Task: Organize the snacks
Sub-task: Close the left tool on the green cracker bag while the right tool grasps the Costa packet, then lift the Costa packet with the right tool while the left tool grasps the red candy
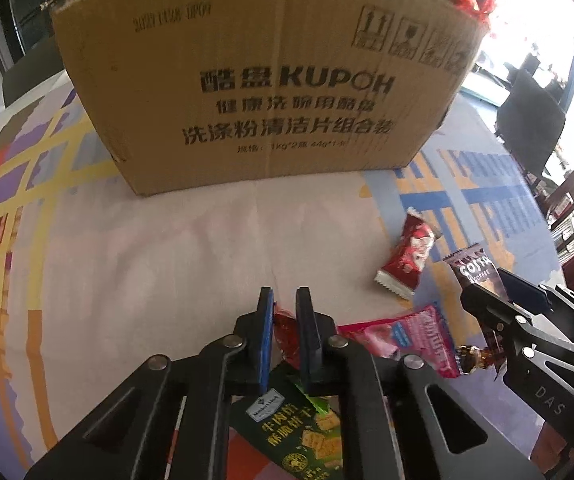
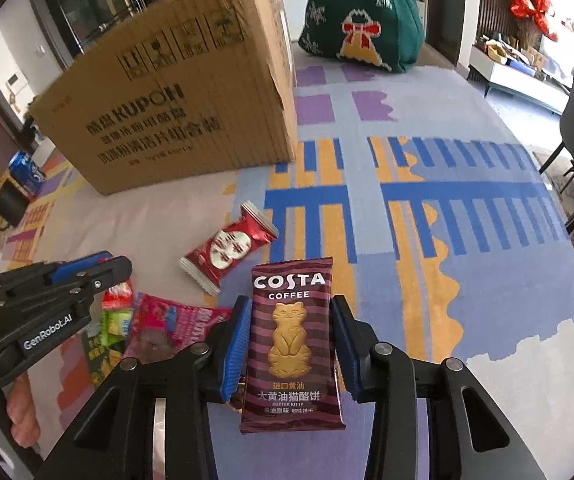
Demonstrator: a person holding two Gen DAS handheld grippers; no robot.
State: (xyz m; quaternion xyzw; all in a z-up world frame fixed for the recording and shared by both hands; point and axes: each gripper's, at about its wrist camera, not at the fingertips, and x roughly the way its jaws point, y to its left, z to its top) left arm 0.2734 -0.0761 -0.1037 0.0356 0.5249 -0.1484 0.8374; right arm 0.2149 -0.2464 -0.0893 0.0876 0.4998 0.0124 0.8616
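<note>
- Glossy maroon Costa biscuit packet (image 2: 291,344), flat, lower centre: your right gripper (image 2: 291,344) pinches it.
- Left gripper (image 1: 285,344) nearly closed on a crinkly red wrapper (image 1: 285,336), visible only in the left view.
- Corrugated cardboard box (image 1: 263,92) upper centre.

Cardboard box (image 1: 271,92) ahead (rug (image 2: 467,280) rightward)

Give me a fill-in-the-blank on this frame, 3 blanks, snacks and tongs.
1. The right tongs straddle a packet branded ____ Coffee.
2. The biscuit on the Costa packet is shaped like a ____.
3. The cardboard box carries the Latin-letter brand ____.

Missing words: Costa; cat; KUPOH
</note>
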